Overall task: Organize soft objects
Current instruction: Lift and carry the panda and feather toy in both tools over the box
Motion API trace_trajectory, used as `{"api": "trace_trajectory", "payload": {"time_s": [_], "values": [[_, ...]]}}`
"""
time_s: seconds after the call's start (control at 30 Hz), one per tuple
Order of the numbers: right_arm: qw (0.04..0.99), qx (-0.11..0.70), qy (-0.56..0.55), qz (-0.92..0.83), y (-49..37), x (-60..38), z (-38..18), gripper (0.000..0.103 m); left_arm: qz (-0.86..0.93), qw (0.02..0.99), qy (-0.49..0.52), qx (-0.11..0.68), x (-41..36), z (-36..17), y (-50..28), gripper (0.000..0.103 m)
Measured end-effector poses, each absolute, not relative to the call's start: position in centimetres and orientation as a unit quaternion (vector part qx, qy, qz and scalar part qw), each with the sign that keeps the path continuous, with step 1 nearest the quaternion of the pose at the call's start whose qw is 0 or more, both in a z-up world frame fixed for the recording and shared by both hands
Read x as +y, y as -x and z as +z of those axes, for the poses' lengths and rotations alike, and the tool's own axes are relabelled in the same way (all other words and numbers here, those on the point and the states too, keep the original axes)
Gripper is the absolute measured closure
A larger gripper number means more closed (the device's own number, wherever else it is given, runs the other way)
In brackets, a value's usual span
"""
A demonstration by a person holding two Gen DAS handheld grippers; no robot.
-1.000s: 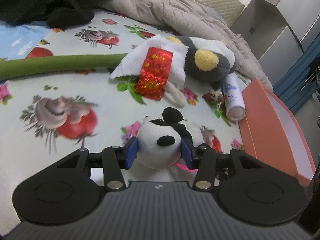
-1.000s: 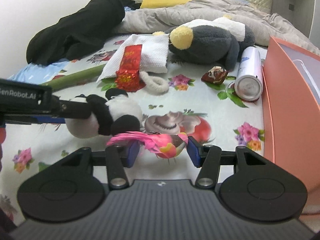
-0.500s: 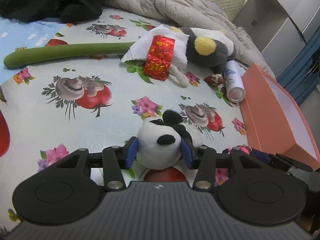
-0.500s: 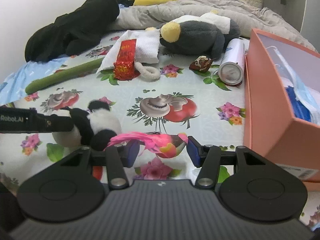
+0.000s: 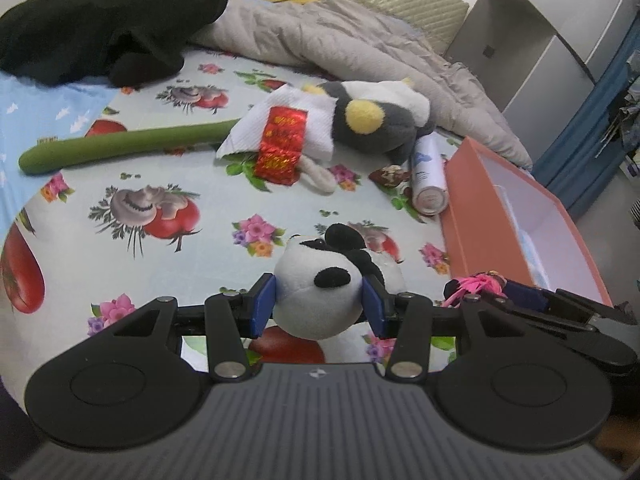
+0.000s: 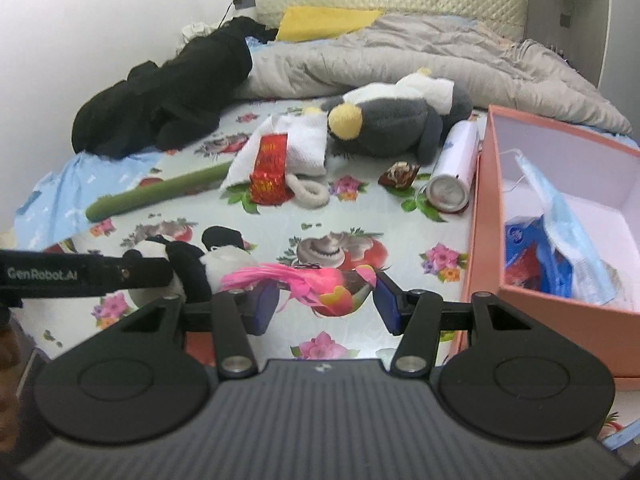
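My left gripper [image 5: 318, 307] is clamped on the panda toy [image 5: 320, 292], both blue pads pressed into its round white head, one black eye patch facing my camera and a black ear sticking up at 12 o'clock. It hangs clear above the flowered sheet [image 5: 160, 184]. My right gripper [image 6: 326, 298] pinches the pink toy [image 6: 316, 280], a fluffy bright pink thing with a yellow heart patch, also lifted off the sheet.

From the left camera the right gripper shows at 3 o'clock, and the orange box [image 5: 480, 216] shows mostly its outer wall. Only the right camera looks into the box, at 3 o'clock: a blue face mask [image 6: 560, 216] and a blue packet [image 6: 524, 240] lie inside. At 12 o'clock on both sit the penguin toy [image 6: 392, 124], a white towel [image 5: 296, 120] and a spray can [image 6: 456, 168].
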State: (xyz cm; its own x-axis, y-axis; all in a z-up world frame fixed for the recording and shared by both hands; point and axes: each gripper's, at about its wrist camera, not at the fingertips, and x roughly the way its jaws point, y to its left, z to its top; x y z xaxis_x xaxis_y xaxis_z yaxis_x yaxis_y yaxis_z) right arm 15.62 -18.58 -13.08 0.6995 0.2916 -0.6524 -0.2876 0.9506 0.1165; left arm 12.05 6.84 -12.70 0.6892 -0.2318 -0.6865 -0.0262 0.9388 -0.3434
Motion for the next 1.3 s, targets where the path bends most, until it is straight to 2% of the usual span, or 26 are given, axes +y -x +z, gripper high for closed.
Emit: {"api": "trace_trajectory", "payload": {"time_s": [0.8, 1.3], "values": [[0.942, 0.303, -0.025, 0.14, -10.8, -25.3, -5.2, 0.048, -0.105, 0.919, 0.132, 0.358, -1.0, -4.3, -9.0, 0.05], [0.954, 0.285, -0.048, 0.075, -9.0, -32.9, -2.9, 0.048, -0.184, 0.912, 0.1, 0.354, -9.4, -1.8, -10.2, 0.05]]}}
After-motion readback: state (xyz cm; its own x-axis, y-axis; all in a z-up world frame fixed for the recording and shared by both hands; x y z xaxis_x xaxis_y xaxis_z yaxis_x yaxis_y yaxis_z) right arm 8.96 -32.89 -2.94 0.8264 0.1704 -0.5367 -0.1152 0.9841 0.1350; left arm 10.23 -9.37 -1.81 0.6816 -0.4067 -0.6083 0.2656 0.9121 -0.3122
